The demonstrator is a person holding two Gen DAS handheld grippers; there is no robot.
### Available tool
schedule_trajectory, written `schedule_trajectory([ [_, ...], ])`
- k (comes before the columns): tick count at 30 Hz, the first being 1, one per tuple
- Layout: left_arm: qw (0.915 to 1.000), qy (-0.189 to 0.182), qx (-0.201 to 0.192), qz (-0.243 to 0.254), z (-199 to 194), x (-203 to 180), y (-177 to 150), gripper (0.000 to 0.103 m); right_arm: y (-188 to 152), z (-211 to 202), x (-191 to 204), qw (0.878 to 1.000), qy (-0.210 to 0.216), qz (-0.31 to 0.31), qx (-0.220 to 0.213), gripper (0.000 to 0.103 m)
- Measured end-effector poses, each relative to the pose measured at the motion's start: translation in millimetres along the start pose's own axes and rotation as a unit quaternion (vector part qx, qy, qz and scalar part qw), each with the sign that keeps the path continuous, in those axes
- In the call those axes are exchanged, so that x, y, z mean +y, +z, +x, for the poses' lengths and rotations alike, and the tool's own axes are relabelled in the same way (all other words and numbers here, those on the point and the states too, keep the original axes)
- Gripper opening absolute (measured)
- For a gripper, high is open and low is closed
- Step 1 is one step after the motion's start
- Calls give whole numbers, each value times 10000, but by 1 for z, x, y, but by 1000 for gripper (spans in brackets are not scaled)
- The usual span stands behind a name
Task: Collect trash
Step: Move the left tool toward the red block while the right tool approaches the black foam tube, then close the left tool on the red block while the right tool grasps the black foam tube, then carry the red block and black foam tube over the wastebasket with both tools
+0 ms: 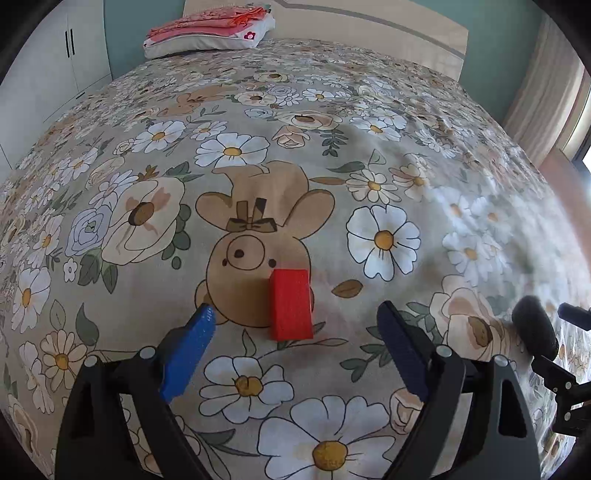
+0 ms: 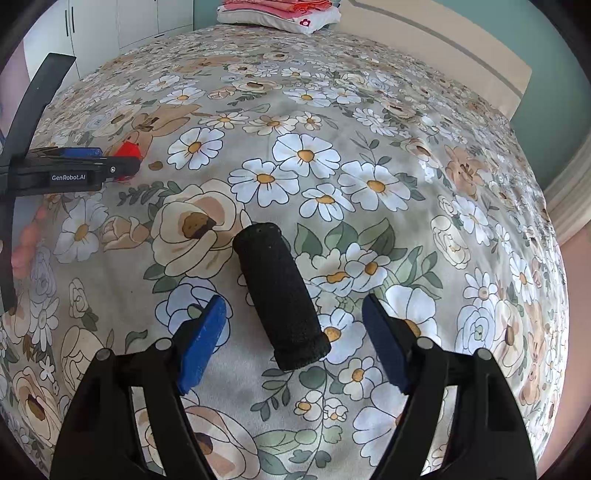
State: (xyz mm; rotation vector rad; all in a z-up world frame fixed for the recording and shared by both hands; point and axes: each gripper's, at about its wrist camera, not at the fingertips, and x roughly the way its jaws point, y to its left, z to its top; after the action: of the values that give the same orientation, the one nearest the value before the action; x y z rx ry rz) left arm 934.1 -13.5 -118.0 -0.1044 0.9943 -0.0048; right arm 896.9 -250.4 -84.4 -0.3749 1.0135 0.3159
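A red block (image 1: 290, 303) lies on the floral bedspread (image 1: 258, 110), just ahead of and between the blue pads of my left gripper (image 1: 297, 314), which is open and empty. A black foam cylinder (image 2: 280, 295) lies on the bedspread between the open fingers of my right gripper (image 2: 293, 308), untouched. The cylinder also shows at the right edge of the left wrist view (image 1: 533, 326). The left gripper (image 2: 110, 162) and the red block (image 2: 127, 149) show at the left of the right wrist view.
A pillow with folded pink and red cloth on it (image 1: 210, 31) lies at the head of the bed by the headboard (image 1: 369, 22). White wardrobe doors (image 1: 48, 62) stand to the left. A curtain (image 1: 550, 99) hangs at the right.
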Motion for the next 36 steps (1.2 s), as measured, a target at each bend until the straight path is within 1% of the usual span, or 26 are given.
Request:
schedule_trajectory([
  [2, 9999, 73, 60, -39, 10, 3, 3, 90, 3, 11, 2, 10000, 10, -41, 80, 75],
  [4, 9999, 104, 18, -40, 15, 3, 4, 90, 6, 20, 6, 9998, 24, -84, 173, 75],
  [5, 9999, 150, -7, -13, 16, 1, 5, 88, 8, 24, 7, 9998, 17, -62, 183, 75],
  [6, 9998, 215, -24, 10, 17, 1, 5, 78, 9, 26, 7, 9998, 38, -2, 171, 75],
  [7, 9996, 273, -35, 37, 18, 0, 5, 71, 10, 28, 5, 9998, 97, 94, 147, 75],
  [8, 9995, 319, -27, 50, 19, 1, 6, 63, 11, 30, 4, 9995, 187, 201, 134, 72],
  [9, 9995, 307, -34, 51, 19, 3, 6, 58, 12, 31, 3, 9990, 291, 313, 130, 66],
  [10, 9995, 310, -51, 80, 18, 4, 6, 46, 12, 33, 1, 9979, 435, 450, 148, 61],
  [11, 9995, 288, -60, 123, 16, 4, 5, 26, 12, 34, 0, 9966, 561, 587, 171, 50],
  [12, 9996, 229, -34, 151, 14, 5, 4, 22, 12, 33, -1, 9957, 586, 694, 156, 41],
  [15, 9999, 115, -20, 114, 4, 7, -1, 22, 9, 23, -1, 9944, 465, 942, 79, 38],
  [18, 9998, 72, -62, 169, -10, 4, -9, 22, 3, 5, 0, 9937, 383, 1053, -37, 38],
  [25, 9990, 104, -336, 259, -67, 3, -23, 22, -14, -55, 1, 9921, 190, 1192, -340, 37],
  [31, 9975, 249, -529, 398, -128, -2, -33, 22, -25, -126, 12, 9916, 8, 1115, -649, 37],
  [34, 9959, 395, -633, 504, -167, -6, -39, 22, -31, -172, 18, 9908, -65, 1068, -832, 37],
  [36, 9956, 354, -730, 478, -198, -5, -45, 22, -37, -206, 23, 9893, -67, 1072, -989, 37],
])
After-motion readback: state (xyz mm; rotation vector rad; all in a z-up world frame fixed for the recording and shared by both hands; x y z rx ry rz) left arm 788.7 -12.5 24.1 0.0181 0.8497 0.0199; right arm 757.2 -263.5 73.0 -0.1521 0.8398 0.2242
